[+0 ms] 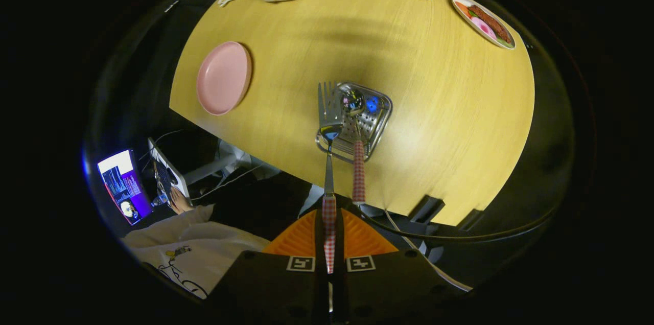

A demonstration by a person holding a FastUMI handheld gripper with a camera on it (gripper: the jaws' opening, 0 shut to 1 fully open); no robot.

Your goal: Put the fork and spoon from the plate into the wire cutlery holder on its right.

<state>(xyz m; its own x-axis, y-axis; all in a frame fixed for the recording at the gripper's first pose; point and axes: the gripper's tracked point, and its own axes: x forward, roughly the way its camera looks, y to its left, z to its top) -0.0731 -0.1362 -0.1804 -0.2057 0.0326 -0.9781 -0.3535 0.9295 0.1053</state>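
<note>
You've got the gripper (329, 235) pinched tight on the fork (329, 120) by its checkered handle, both fingers pressing it, tines pointing away over the holder (378, 125). The spoon (356, 131) is already standing in that holder, handle sticking out toward you just beside the fork. The pink plate (224, 77) sits bare on the table (434, 110), well off to the left of the holder.

You look down on a round pale-wood table (434, 110), dim shadow across its middle, dark floor (265, 202) below, a lit laptop screen (122, 184) beside it, cables (225, 182) trailing nearby.
</note>
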